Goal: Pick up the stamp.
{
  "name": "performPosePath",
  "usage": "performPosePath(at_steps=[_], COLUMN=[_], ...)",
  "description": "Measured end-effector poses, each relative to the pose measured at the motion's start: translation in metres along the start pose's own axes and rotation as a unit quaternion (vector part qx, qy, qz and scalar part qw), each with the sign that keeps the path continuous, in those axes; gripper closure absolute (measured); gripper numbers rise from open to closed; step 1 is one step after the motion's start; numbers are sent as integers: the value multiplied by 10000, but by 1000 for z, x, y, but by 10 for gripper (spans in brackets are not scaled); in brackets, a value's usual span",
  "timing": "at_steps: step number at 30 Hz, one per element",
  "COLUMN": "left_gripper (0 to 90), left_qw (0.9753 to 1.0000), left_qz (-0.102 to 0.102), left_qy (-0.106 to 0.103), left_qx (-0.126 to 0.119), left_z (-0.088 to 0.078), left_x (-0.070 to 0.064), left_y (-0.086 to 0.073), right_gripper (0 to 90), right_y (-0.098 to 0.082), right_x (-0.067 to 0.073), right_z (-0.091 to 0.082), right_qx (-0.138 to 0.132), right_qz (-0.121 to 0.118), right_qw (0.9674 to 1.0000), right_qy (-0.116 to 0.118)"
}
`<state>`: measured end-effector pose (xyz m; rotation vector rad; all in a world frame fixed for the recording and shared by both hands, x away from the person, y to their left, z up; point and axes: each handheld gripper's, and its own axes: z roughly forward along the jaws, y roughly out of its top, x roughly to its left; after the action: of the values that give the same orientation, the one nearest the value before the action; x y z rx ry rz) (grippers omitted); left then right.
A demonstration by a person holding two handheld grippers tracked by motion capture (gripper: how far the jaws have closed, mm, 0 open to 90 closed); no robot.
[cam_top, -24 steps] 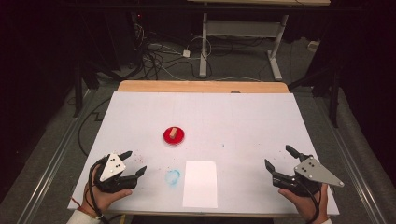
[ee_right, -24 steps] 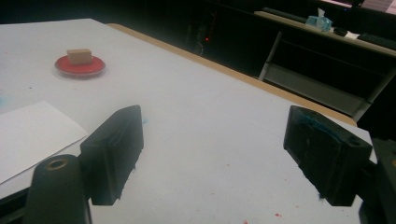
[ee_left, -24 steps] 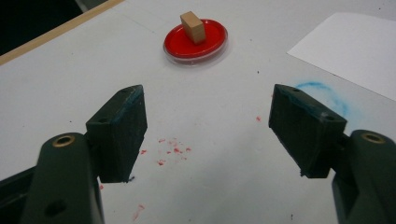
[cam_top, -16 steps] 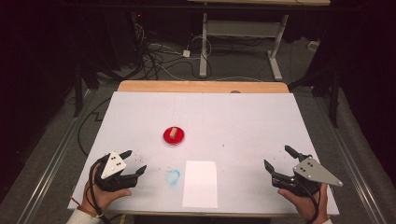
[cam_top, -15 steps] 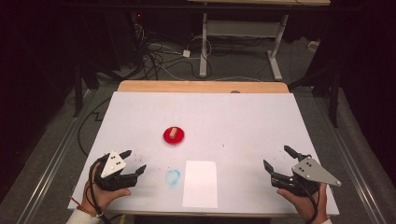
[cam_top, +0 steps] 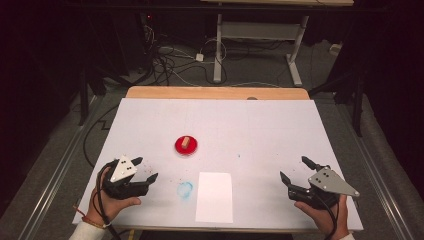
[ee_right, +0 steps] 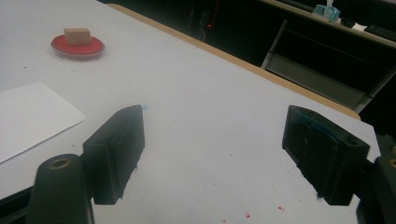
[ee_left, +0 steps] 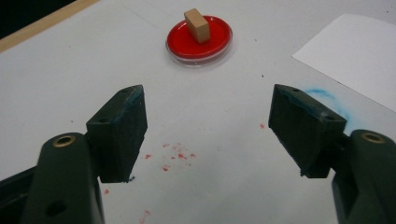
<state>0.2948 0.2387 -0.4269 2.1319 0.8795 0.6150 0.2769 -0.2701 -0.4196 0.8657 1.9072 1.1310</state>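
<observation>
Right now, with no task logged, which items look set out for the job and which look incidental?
Probably for the job:
red dish
tan block standing in it
white paper sheet
Both grippers are open, empty.

Incidental:
blue smudge
red specks
floor cables

High view: fixed above near edge, facing forward and down, far off; takes in whole white table (cam_top: 260,125) plus floor beyond. Left gripper view: low over table near left corner, close, looking far-right toward red dish (ee_left: 199,36) and paper sheet (ee_left: 355,56). Right gripper view: low at near right, looking far-left across table. Shared by all three: dish with block (ee_right: 77,35), sheet corner.
</observation>
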Motion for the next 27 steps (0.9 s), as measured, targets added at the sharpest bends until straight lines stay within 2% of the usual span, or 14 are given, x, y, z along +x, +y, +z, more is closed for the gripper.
performPosePath(at_steps=[3,9,13,15,19,24,27], left_gripper=[273,273,273,274,274,273,273], left_qw=[10000,9999,9999,10000,9998,9993,9989], left_qz=[63,49,31,24,91,89,109], left_qy=[40,41,15,-13,-59,-139,-99], left_qx=[55,145,164,92,151,333,438], left_z=[0,4,7,8,13,22,27], left_x=[2,8,11,12,11,11,10], left_y=[5,16,27,32,40,48,53], right_gripper=[219,222,225,225,225,229,230], right_y=[0,0,-1,-1,-1,-1,-1], right_x=[0,0,0,0,0,1,1], right_z=[0,2,3,3,3,3,4], right_qx=[22,90,107,109,132,141,166], right_qz=[-13,-37,-37,-30,-36,-66,-73], right_qw=[10000,9999,9999,9999,9999,9999,9998], right_qy=[0,-30,-24,-19,-19,-7,-5])
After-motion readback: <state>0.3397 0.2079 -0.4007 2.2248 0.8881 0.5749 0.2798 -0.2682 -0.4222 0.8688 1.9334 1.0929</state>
